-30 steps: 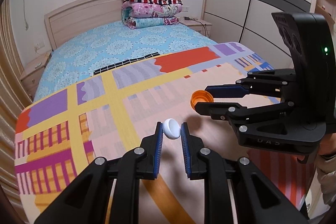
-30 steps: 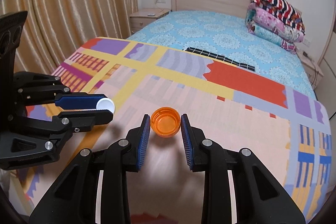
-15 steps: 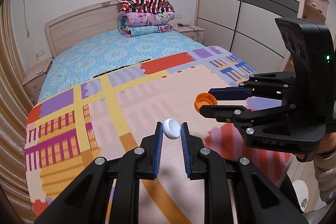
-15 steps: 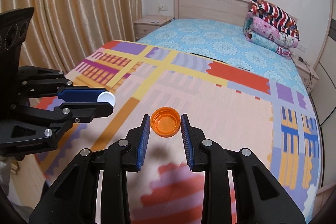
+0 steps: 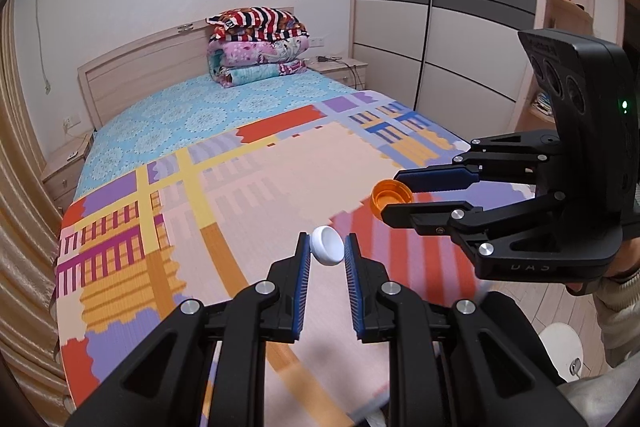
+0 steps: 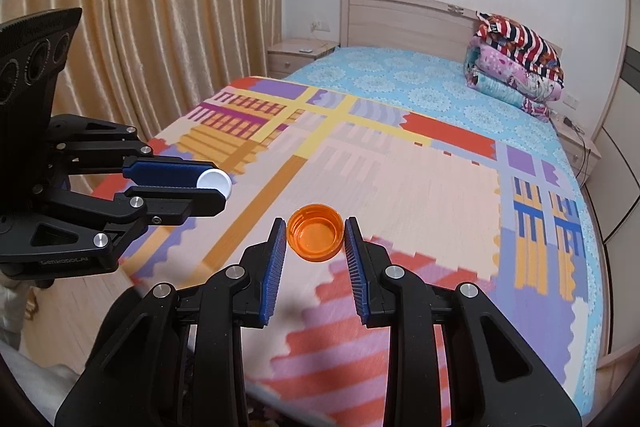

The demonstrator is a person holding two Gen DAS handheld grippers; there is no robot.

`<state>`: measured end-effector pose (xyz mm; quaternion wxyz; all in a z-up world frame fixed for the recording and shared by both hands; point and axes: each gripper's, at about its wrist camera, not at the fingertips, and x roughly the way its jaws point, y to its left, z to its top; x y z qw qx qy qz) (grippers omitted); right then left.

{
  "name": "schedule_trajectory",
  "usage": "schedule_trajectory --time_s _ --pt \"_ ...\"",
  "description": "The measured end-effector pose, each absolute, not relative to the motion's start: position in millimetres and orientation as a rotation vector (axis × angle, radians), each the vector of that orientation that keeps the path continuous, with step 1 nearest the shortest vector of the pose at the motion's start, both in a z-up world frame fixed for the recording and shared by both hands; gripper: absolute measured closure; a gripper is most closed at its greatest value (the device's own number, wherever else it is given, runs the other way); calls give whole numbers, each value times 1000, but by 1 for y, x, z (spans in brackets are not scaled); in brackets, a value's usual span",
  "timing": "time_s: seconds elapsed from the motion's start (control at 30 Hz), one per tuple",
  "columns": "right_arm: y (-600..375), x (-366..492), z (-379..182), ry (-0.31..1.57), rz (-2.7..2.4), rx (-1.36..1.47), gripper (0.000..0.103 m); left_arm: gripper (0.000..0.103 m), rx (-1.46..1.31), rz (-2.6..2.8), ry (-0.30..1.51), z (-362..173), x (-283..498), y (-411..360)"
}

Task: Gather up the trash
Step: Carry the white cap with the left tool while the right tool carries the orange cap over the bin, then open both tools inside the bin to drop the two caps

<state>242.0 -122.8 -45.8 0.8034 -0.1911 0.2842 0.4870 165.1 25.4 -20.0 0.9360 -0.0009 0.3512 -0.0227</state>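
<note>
Holding: you have one cap in each gripper, both raised over the foot of the bed.
Left gripper (image 5: 327,250): your blue pads are clamped on the white cap (image 5: 327,246); from the right wrist it sits at 9 o'clock, cap (image 6: 215,183) at the fingertips.
White cap: small, round, tilted, hollow side facing up and away from you.
Right gripper (image 6: 316,239): your pads are pressed to both sides of the orange cap (image 6: 316,238); from the left wrist it sits at 3 o'clock, cap (image 5: 391,195) between its tips.
Orange cap: ribbed rim, open side up toward the right wrist camera.
Patchwork blanket (image 5: 248,187): spread beneath both grippers, not touching either cap.
Bed (image 6: 404,87): blue flowered sheet at 12 o'clock.
Folded quilts (image 5: 258,47): stacked against the headboard.
Curtain (image 6: 160,27): gold, at 10 o'clock from your right wrist.
Wardrobe (image 5: 440,27): at 1 o'clock from your left wrist.
</note>
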Motion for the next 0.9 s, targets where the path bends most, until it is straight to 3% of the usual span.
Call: schedule_trajectory --time_s 0.37,0.9 --pt "-169 204 -60 641 1063 -338 73 86 38 -56 696 -32 114 -11" --pt "-197 175 -144 815 1056 -412 73 86 -50 -115 867 -121 85 -32"
